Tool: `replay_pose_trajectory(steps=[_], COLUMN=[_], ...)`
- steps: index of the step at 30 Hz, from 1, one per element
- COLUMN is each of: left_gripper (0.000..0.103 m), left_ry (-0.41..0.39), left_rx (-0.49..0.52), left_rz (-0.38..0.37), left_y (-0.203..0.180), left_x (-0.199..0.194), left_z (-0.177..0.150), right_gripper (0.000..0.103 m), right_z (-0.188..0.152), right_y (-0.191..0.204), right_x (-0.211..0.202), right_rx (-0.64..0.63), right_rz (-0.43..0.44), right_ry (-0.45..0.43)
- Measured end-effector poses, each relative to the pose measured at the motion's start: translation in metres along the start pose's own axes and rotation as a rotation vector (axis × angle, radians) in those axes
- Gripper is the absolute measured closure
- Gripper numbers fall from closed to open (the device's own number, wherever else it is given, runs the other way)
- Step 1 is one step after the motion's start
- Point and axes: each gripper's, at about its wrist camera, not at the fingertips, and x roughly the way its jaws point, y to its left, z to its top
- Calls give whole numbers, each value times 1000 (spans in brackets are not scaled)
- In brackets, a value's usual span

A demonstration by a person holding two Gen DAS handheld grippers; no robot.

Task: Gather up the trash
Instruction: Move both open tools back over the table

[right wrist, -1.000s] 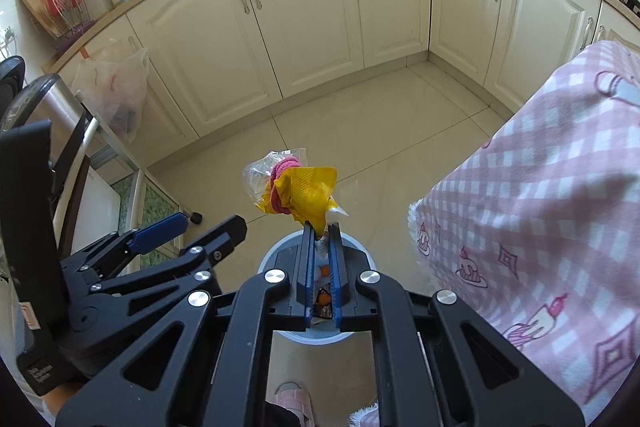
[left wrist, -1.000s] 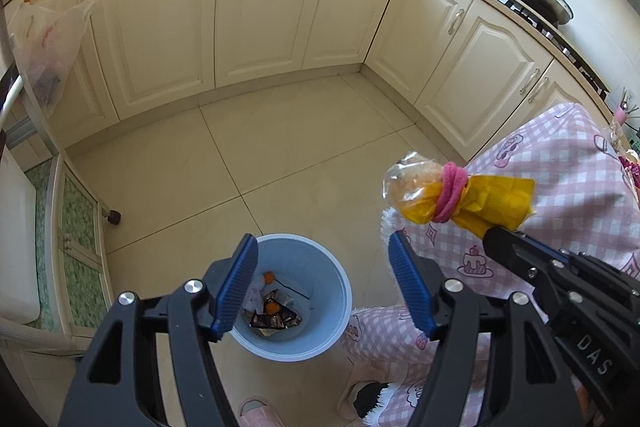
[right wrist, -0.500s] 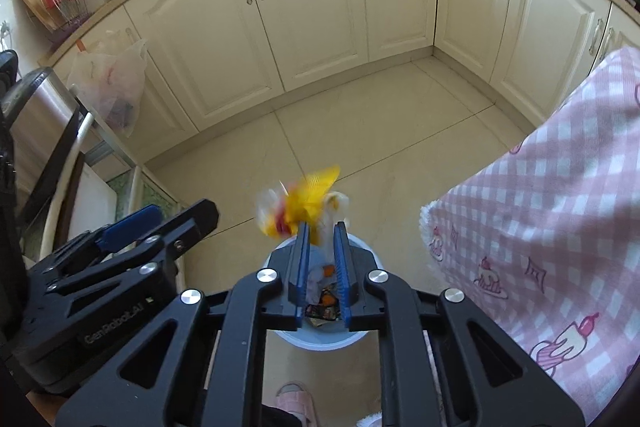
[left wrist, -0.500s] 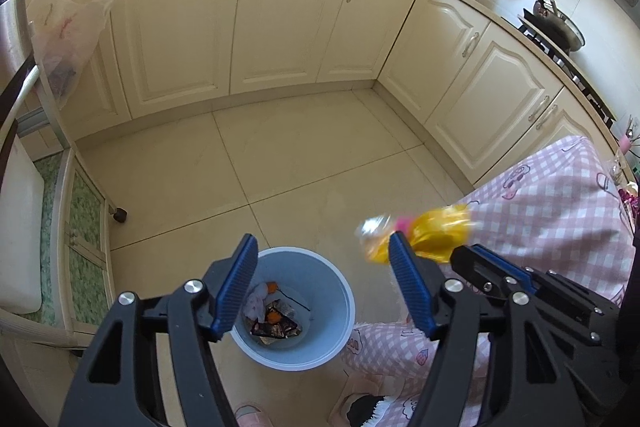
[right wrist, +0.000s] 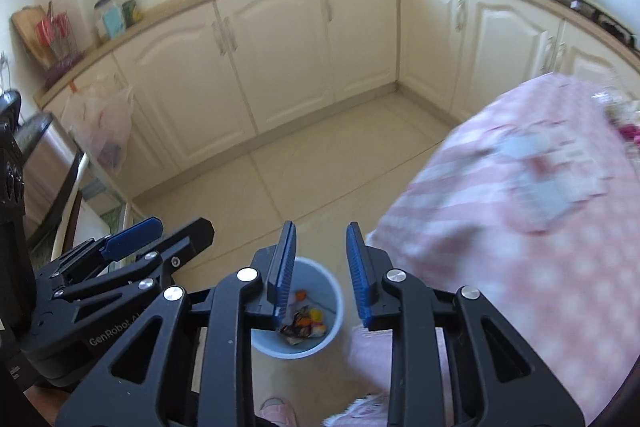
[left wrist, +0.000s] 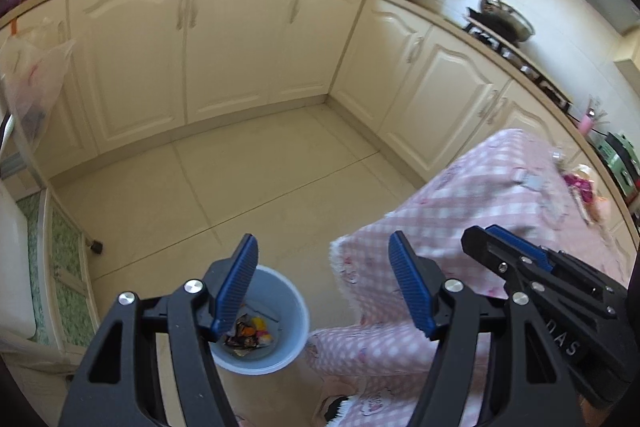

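Observation:
A light blue trash bin [left wrist: 296,311] stands on the tiled floor below both grippers; it also shows in the right wrist view [right wrist: 334,301]. Wrappers and a yellow piece of trash [right wrist: 316,315] lie inside it, as the left wrist view [left wrist: 250,333] shows too. My left gripper [left wrist: 322,291] is open and empty above the bin. My right gripper [right wrist: 320,271] is open and empty, its jaws parted over the bin. The right gripper [left wrist: 520,259] shows at the right of the left wrist view.
A table with a pink checked cloth [left wrist: 500,207] stands to the right, also in the right wrist view [right wrist: 520,207]. Cream cabinets [left wrist: 240,47] line the far walls. A plastic bag [left wrist: 32,75] hangs at the left. A chair [left wrist: 16,267] is at the left edge.
My right gripper opened and let go of the yellow wrapper with the pink band, which dropped into the bin. Both cameras tilted up. The left gripper stayed open.

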Motion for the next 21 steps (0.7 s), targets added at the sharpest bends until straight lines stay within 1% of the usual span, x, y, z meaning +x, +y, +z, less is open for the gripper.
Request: replay_pose_trajectory(steps=[5, 10, 12, 14, 15, 16, 21], left_gripper=[37, 37, 37, 37, 37, 37, 37], left_ry=[-39, -47, -34, 7, 19, 32, 60], left_rx=[102, 190, 222, 241, 247, 265, 346], left_rz=[-83, -165, -204, -260, -276, -291, -292], left_y=[-71, -145, -174, -204, -214, -233, -293], left_x=[-25, -37, -37, -31, -28, -24, -2], left_z=[6, 11, 12, 13, 13, 14, 10], right_gripper=[76, 73, 72, 71, 71, 71, 68], right_z=[2, -4, -5, -8, -10, -10, -19], right_y=[-41, -99, -126, -149, -161, -177, -235], right_x=[-52, -102, -118, -129, -133, -139, -152], right_rx=[34, 80, 100, 122, 133, 147, 201], right_rz=[-46, -110, -150, -183, -200, -221, -291], right_ry=[-73, -132, -149, -158, -163, -165, -177])
